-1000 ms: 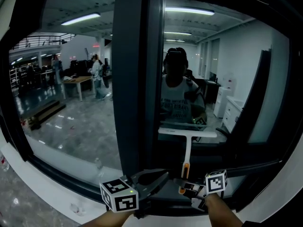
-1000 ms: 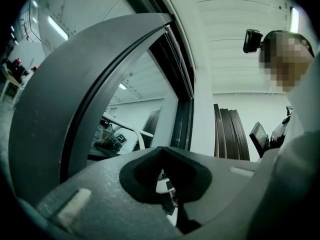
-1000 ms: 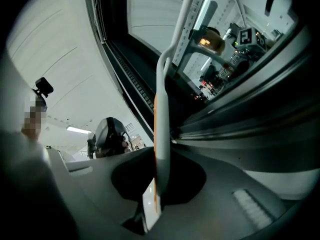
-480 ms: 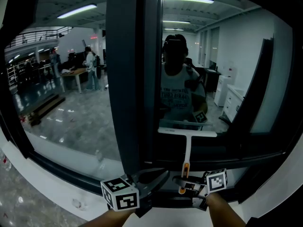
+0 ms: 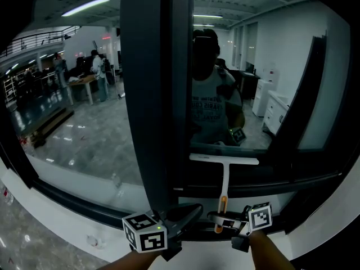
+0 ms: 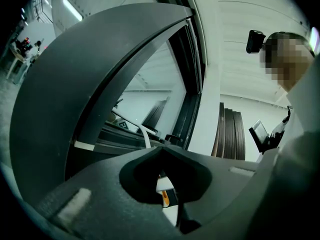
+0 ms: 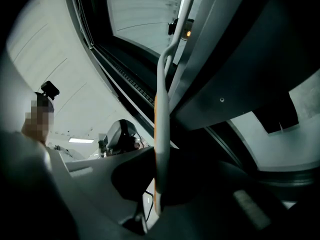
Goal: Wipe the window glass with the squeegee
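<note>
A white squeegee (image 5: 224, 161) stands upright against the window glass (image 5: 236, 83), its blade low on the right pane just above the bottom frame. Its handle, with an orange section, runs down into my right gripper (image 5: 220, 219), which is shut on it. In the right gripper view the squeegee handle (image 7: 161, 109) passes between the jaws of the right gripper (image 7: 159, 154) and up toward the glass. My left gripper (image 5: 193, 209) sits just left of the handle, shut and holding nothing. The left gripper (image 6: 163, 147) has its jaws meeting, with the orange handle part (image 6: 165, 197) visible behind them.
A thick dark window mullion (image 5: 154, 94) rises just left of the squeegee. The dark bottom frame (image 5: 253, 181) runs under the blade, with a white sill (image 5: 67, 207) below. The glass reflects a person and shows a hall with desks and people.
The view has drifted slightly, and both grippers sit a little lower in the picture. The squeegee blade stays low on the pane, still held by the right gripper.
</note>
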Available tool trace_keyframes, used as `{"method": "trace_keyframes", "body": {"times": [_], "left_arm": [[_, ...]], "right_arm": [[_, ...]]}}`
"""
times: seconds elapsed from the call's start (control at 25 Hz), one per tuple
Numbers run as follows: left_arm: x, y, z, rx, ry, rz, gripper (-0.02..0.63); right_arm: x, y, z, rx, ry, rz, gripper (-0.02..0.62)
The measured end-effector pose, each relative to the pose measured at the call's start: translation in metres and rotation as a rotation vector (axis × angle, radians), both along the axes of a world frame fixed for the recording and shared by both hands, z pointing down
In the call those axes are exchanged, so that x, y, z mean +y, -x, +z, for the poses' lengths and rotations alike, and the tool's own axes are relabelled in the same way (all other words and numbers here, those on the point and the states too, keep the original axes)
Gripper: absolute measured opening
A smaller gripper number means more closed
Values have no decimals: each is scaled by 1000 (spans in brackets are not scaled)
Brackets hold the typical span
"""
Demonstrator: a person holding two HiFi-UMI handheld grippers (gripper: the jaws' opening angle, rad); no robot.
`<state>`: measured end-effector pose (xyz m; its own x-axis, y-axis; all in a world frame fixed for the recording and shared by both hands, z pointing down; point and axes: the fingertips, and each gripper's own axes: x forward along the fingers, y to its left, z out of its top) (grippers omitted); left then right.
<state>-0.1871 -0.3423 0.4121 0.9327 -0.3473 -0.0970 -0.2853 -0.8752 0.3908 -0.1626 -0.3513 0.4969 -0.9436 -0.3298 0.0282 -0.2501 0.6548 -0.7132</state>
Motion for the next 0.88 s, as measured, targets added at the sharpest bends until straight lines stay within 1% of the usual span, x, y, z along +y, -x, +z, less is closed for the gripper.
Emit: {"method": "trace_keyframes", "body": {"times": [0.12, 0.36, 0.48, 0.68, 0.8, 0.88], "left_arm": [[0, 2, 8, -3, 9, 20, -2], [8, 8, 18, -15, 0, 68, -3], [19, 12, 17, -7, -7, 94, -2], [46, 21, 4, -19, -67, 95, -2], [76, 23, -4, -30, -90, 87, -2], [101, 22, -3, -26, -87, 80, -2]], "right_arm": [[1, -1, 2, 1, -9, 17, 21], [13, 2, -14, 8, -100, 64, 21], [27, 2, -23, 34, -133, 88, 21], [66, 11, -45, 70, -213, 78, 21], [100, 12, -53, 69, -241, 55, 21], [127, 11, -55, 58, -248, 35, 23]]}}
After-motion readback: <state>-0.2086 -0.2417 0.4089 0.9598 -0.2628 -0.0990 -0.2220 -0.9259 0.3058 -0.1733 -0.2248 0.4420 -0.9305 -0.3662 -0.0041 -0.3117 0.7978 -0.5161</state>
